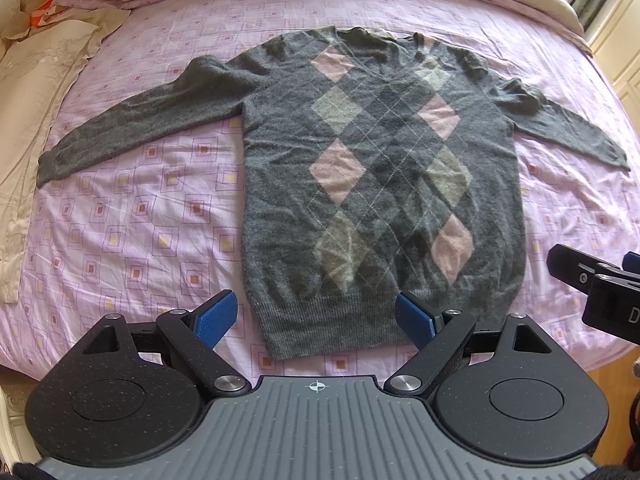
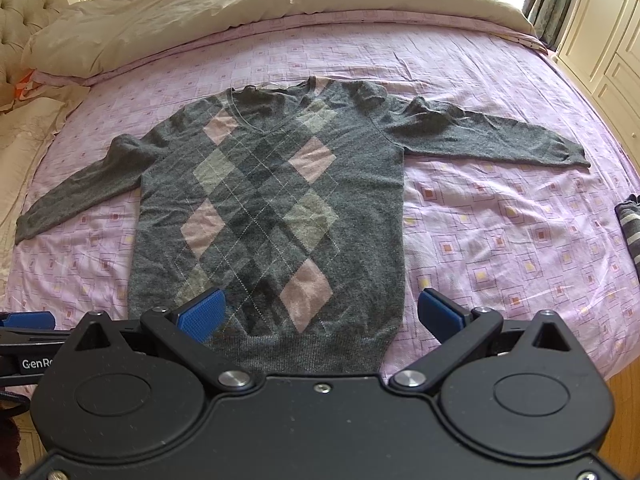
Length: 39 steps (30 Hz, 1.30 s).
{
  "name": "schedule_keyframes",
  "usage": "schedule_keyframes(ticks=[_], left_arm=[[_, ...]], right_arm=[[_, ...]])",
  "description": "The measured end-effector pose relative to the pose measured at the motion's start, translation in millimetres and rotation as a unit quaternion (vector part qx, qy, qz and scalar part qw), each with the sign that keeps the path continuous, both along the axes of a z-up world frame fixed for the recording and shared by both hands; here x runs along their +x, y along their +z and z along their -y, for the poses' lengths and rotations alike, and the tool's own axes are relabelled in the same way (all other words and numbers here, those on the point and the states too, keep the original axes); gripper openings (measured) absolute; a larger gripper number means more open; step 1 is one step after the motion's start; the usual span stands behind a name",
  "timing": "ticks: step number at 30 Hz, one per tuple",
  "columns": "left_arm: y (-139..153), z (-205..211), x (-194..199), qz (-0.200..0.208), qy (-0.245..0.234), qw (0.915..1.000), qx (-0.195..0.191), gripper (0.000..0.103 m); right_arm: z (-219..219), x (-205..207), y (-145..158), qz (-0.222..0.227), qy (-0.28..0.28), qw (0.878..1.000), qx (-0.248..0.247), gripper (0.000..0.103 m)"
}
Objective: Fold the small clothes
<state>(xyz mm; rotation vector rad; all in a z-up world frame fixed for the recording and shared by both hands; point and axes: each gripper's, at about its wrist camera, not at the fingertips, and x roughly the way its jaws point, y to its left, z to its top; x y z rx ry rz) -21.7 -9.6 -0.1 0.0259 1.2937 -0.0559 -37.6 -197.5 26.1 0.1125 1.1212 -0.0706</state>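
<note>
a grey knitted v-neck sweater (image 1: 380,168) lies flat and face up in the middle of the bed, sleeves spread out to both sides, its ribbed hem (image 1: 332,320) nearest the cameras. the knit looks soft and fuzzy, with an argyle front of pink and pale grey-green diamonds crossed by thin light diagonal lines. under it is a thin, lightly creased pink bedsheet (image 1: 160,208) printed with nested squares that have yellow or orange centres. a cream duvet (image 2: 248,4) is bunched along the far side.

the left gripper (image 1: 316,318) hangs over the hem with its fingers spread wide, holding nothing; its blue pads (image 1: 214,318) have a fine gridded texture on matte black speckled arms. the right gripper (image 2: 320,316) is likewise wide open and empty, above the hem's right part. in the right wrist view the left tool's side reads "genro", cut off.
</note>
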Motion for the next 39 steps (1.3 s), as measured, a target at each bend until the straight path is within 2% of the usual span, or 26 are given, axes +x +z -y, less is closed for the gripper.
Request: schedule_keyframes(ticks=[16,25,31,39], left_arm=[[-3.6,-8.1,1.4,-0.003,0.0,1.0,-0.001,0.086],[-13.0,1.5,8.4,-0.016,-0.006,0.9999,0.003,0.086],[-20.2,7.7,19.0,-0.033,-0.005,0.9994,0.012,0.086],[-31.3,27.6,45.4,-0.057,0.01,0.9978,0.032,0.086]], right_arm=[[-4.2,4.1,-8.4,-0.009,0.001,1.0,0.018,0.102],[-1.2,8.6,-17.2,-0.022,-0.004,0.999,0.033,0.102],[9.6,19.2,-30.5,-0.041,-0.009,0.997,0.059,0.102],[42.7,53.3,-52.0,-0.066,-0.004,0.993,0.098,0.102]])
